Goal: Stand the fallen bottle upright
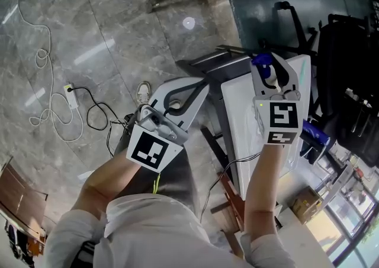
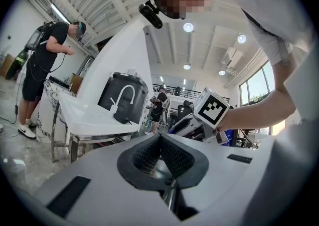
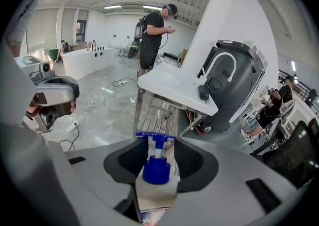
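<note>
**Right gripper**: the jaws stand at a middling gap, clamped on the pump bottle. We read both black pads as pressing its flanks. The bottle sits between the jaws, up off the table.

**Axis:** the bottle's long axis runs along the jaws. Its base lies back toward the gripper body and its pump end reaches out past the fingertips. The gripper slants forward and down, so we record the bottle as tilted, not upright.

**Bottle make-up:**
- The body is pale, translucent and smooth-walled, with a flat shoulder.
- A round deep-blue collar tops the shoulder, and a thin white stem rises from it.
- A flat blue pump head sits crosswise to the axis.
- A strip of coloured label shows at the base end, its print too small for us to read.
- In the head view only the blue pump end shows, just beyond the jaw tips.

**Left gripper**: the jaws are closed together, and the pads meet tip to tip with nothing between them.
- The pads are black and rubber-like, with a fine grid texture.
- The shell is smooth, matt grey-white plastic.
- It stands well to the left of the right gripper, apart from the bottle.

**Surroundings:** a white, glossy table lies below the right gripper. A polished grey veined stone floor lies below and to the left of the left gripper.
</note>
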Action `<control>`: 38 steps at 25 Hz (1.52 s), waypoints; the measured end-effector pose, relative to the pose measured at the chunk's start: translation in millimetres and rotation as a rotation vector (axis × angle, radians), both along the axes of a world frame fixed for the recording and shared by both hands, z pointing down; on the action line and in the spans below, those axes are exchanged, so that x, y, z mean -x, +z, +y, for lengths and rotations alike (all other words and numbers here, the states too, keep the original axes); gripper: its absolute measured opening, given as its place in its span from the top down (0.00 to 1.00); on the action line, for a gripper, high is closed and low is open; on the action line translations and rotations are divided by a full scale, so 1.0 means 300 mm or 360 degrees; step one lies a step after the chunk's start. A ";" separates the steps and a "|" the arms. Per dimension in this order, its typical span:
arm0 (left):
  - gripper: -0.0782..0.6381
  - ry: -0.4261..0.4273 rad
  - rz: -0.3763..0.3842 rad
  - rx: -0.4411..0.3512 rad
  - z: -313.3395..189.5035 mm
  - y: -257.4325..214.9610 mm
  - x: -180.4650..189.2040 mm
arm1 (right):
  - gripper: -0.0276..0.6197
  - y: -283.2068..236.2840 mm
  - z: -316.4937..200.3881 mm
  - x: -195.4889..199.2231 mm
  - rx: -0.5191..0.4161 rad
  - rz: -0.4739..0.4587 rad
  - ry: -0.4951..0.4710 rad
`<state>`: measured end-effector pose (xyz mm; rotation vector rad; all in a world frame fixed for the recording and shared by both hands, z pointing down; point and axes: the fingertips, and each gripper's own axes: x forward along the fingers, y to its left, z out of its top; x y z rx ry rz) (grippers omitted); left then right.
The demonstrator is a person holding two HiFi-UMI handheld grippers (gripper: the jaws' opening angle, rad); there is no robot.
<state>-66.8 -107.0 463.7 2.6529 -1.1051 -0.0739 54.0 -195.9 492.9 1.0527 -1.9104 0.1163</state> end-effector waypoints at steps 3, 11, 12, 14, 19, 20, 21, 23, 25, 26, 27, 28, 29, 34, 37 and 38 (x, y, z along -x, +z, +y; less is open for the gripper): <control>0.87 0.0006 0.0000 0.0004 0.013 -0.010 -0.010 | 0.68 -0.033 0.002 -0.006 -0.0046 -0.0034 0.0016; 0.87 0.0006 -0.0024 -0.0007 0.039 -0.046 -0.010 | 0.71 -0.141 0.009 -0.031 -0.0192 -0.0177 0.0110; 0.87 0.0009 -0.0027 -0.0013 0.038 -0.051 -0.013 | 0.71 -0.152 0.008 -0.037 -0.0212 -0.0188 0.0118; 0.87 0.0019 -0.0034 -0.0022 0.035 -0.057 -0.023 | 0.72 -0.169 0.007 -0.047 -0.0245 -0.0214 0.0129; 0.87 0.0037 -0.0036 -0.0034 0.035 -0.071 -0.058 | 0.73 -0.210 0.026 -0.070 -0.0331 -0.0318 0.0127; 0.87 0.0043 -0.0038 -0.0035 0.036 -0.074 -0.067 | 0.73 -0.220 0.032 -0.083 -0.0351 -0.0342 0.0140; 0.87 0.0050 -0.0041 -0.0035 0.038 -0.077 -0.076 | 0.74 -0.230 0.039 -0.098 -0.0371 -0.0366 0.0159; 0.87 0.0065 -0.0048 -0.0038 0.042 -0.084 -0.088 | 0.74 -0.246 0.053 -0.118 -0.0397 -0.0402 0.0185; 0.87 0.0072 -0.0050 -0.0043 0.045 -0.088 -0.097 | 0.75 -0.256 0.065 -0.120 -0.0408 -0.0418 0.0169; 0.87 0.0074 -0.0050 -0.0041 0.046 -0.087 -0.103 | 0.75 -0.260 0.070 -0.118 -0.0417 -0.0425 0.0153; 0.87 0.0077 -0.0051 -0.0038 0.048 -0.084 -0.110 | 0.75 -0.265 0.075 -0.119 -0.0430 -0.0437 0.0139; 0.87 0.0082 -0.0054 -0.0034 0.052 -0.081 -0.118 | 0.75 -0.270 0.080 -0.120 -0.0446 -0.0452 0.0128; 0.87 0.0089 -0.0060 -0.0031 0.056 -0.077 -0.125 | 0.75 -0.276 0.086 -0.122 -0.0466 -0.0471 0.0116; 0.87 0.0120 -0.0094 -0.0028 0.084 -0.069 -0.151 | 0.76 -0.306 0.122 -0.139 -0.0567 -0.0594 0.0059; 0.87 0.0119 -0.0103 -0.0018 0.101 -0.063 -0.176 | 0.76 -0.329 0.146 -0.186 -0.0624 -0.0741 0.0104; 0.87 0.0120 -0.0104 -0.0014 0.107 -0.061 -0.186 | 0.76 -0.335 0.155 -0.204 -0.0643 -0.0773 0.0118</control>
